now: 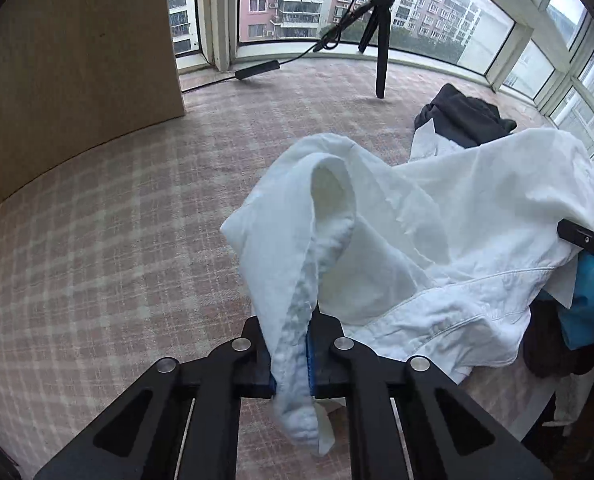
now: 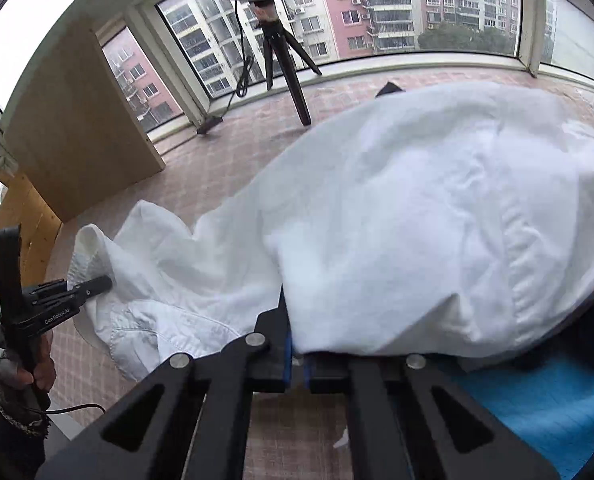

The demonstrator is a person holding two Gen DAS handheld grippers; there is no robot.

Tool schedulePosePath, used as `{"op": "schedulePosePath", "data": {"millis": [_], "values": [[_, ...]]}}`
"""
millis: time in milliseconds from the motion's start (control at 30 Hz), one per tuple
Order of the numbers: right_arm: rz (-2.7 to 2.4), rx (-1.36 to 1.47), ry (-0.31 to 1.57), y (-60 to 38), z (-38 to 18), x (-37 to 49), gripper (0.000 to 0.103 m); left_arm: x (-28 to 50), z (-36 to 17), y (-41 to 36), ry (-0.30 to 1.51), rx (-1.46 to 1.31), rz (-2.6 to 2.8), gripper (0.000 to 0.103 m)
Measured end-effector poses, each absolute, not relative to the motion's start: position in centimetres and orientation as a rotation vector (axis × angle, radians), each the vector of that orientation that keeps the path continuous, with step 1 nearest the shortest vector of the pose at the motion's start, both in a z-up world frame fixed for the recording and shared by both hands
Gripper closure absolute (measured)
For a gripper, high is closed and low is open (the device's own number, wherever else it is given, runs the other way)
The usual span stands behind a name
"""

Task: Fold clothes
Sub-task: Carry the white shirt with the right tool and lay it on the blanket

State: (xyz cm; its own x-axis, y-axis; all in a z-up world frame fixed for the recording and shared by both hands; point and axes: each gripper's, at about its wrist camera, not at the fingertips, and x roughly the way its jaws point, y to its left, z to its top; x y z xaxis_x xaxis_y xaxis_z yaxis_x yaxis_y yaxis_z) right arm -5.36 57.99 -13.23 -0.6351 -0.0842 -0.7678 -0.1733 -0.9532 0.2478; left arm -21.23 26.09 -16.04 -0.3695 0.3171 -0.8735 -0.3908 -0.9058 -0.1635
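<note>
A white shirt [image 1: 437, 216] is held up over the checked pink cloth surface [image 1: 117, 240]. My left gripper [image 1: 291, 354] is shut on a bunched edge of the shirt, which hangs down between its fingers. My right gripper [image 2: 297, 356] is shut on another edge of the white shirt [image 2: 417, 220], which billows over its right finger and fills most of the right wrist view. The left gripper [image 2: 93, 286] also shows at the far left of the right wrist view, pinching the shirt. The right gripper's finger [image 1: 589, 240] shows at the right edge of the left wrist view.
A dark garment [image 1: 465, 116] lies behind the shirt. A blue garment [image 2: 545, 412] and a dark brown one [image 1: 549, 344] lie at the right. A black tripod [image 2: 285, 64] with a cable stands by the windows. A wooden cabinet [image 1: 77, 60] stands at the left.
</note>
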Motion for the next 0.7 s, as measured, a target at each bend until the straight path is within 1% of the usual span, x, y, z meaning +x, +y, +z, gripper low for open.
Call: {"op": "schedulePosePath", "data": {"millis": [100, 167, 300, 433, 500, 567, 600, 700], "values": [[2.893, -1.144, 0.386, 56.9, -7.0, -4.9, 0.099, -20.8, -10.9, 21.9, 0.020, -1.300, 2.354, 0.095], [2.950, -1.062, 0.299, 55.4, -2.9, -5.3, 0.099, -19.8, -6.9, 19.3, -0.017, -1.203, 2.390, 0.095], [3.107, -0.878, 0.165, 50.5, 5.6, -7.2, 0.099, -16.9, 2.4, 14.7, 0.008, -0.974, 2.553, 0.095], [3.347, -0.665, 0.110, 44.3, 14.7, -8.4, 0.099, -12.5, 11.7, 9.2, 0.001, -0.709, 2.728, 0.095], [3.482, -0.583, 0.132, 41.2, 18.1, -8.6, 0.099, -11.6, 10.8, 8.5, -0.004, -0.761, 2.712, 0.095], [3.617, -0.574, 0.195, 38.4, 20.0, -8.7, 0.099, -10.9, 9.5, 7.9, -0.008, -0.830, 2.685, 0.095], [3.667, -0.575, 0.217, 37.3, 20.4, -8.8, 0.099, -10.6, 8.9, 7.6, -0.010, -0.864, 2.672, 0.095], [3.725, -0.626, 0.211, 34.9, 18.9, -9.3, 0.099, -9.6, 6.9, 6.7, -0.016, -0.966, 2.628, 0.095]]}}
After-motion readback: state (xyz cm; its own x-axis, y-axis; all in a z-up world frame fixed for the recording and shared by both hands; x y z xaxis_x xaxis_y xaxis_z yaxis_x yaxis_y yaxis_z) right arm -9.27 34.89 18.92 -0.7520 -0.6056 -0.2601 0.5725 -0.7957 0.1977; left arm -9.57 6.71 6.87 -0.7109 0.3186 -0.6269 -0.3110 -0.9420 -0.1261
